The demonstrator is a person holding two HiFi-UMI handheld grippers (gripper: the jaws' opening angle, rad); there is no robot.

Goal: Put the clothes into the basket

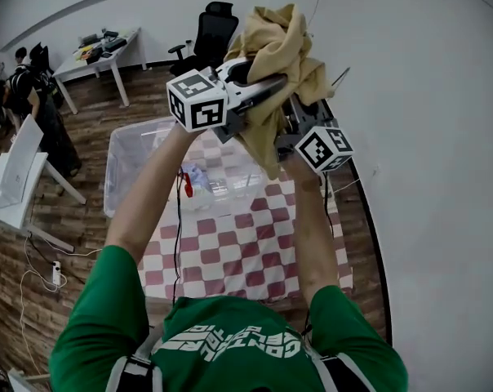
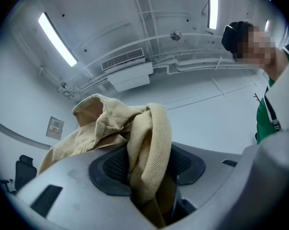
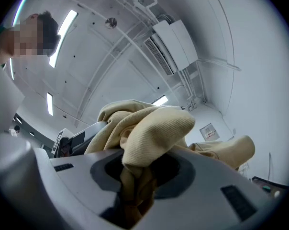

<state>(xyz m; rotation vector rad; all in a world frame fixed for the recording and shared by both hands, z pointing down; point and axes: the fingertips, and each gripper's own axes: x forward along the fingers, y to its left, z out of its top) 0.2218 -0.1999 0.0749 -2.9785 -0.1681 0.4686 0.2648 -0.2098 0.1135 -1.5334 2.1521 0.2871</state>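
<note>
Clamping tan garment [image 1: 283, 47] aloft: left gripper [image 2: 149, 164], right gripper [image 3: 137, 174] both pinched on it; basket [image 1: 116, 170] beneath, wall [image 1: 430, 137] close right

Bright, cool, even light throughout. The source is the ceiling strip lights [image 2: 57, 39], blown out to plain white in both gripper views. Shadows are soft. The only dark spots are the gaps where the cloth [image 2: 147, 143] sits in the left gripper [image 2: 151, 181] and the right gripper [image 3: 135, 176]. Cloth ribbing is sharp; the gripper shells nearest the lens go soft. Heavy fisheye in the gripper views: black corners, lines on the ceiling [image 2: 135, 23] bowed. Head view bends too: the edge of the wall [image 1: 442, 137] curves. The floor [image 1: 10, 260] at left is dimmer than the wall. Head view is slightly soft overall.
</note>
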